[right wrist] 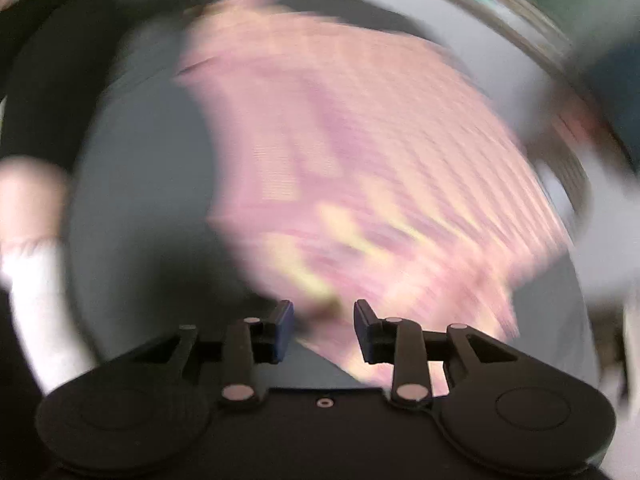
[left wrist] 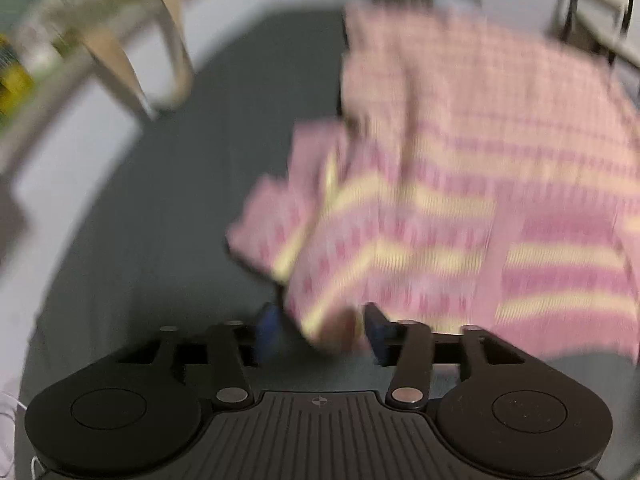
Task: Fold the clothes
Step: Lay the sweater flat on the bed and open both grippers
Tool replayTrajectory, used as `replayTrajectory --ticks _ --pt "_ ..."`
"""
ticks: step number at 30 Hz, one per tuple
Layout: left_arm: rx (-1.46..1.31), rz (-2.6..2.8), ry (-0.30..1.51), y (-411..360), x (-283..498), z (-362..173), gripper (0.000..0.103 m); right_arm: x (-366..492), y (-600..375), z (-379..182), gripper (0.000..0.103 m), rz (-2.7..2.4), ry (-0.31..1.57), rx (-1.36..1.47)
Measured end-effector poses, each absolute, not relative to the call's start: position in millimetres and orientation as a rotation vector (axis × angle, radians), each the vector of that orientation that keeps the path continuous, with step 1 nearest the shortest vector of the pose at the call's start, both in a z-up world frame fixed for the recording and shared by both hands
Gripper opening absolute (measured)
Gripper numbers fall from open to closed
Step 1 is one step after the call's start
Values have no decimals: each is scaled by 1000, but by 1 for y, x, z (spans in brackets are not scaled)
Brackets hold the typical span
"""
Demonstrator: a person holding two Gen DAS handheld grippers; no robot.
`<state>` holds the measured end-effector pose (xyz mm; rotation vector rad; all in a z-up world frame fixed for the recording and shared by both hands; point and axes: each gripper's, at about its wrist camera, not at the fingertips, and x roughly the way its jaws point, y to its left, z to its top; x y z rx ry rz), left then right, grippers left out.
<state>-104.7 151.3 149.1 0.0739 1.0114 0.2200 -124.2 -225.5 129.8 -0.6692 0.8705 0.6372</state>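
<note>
The pink striped cloth (left wrist: 460,184) is seen rumpled and unfolded on the desk (left wrist: 168,208), with both the left gripper (left wrist: 320,336) and right gripper (right wrist: 324,330) held open at its edge.

The left gripper (left wrist: 320,332) is sitting low over a dark grey table (left wrist: 160,220), its blue-padded fingers (left wrist: 267,330) standing apart with a corner of a pink and yellow striped cloth (left wrist: 460,184) lying between them. Whether the pads are touching the fabric cannot be told through the blur. The cloth is spreading away to the right, rumpled and partly doubled over itself. A pale wooden chair (left wrist: 132,40) is standing beyond the table's far left edge.
</note>
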Motion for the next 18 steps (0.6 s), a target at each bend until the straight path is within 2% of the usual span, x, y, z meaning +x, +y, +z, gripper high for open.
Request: replayTrajectory --ticks 1,2,7,12,17,18 --pt "70 186 949 142 -108 157 80 -111 -252 134 32 561 918 -544" --pt "62 139 889 132 -110 163 82 -98 -279 138 32 486 963 -418" --pt "10 -60 687 87 -104 176 82 -53 -388 102 32 237 1229 222" --pt "-100 -96 647 63 -89 162 82 -57 -407 61 31 158 1271 530" --pt "-206 -134 679 65 -82 131 82 -60 -417 46 15 133 1248 785" --pt "-206 -132 686 65 -83 126 82 -61 -416 43 7 113 1240 810"
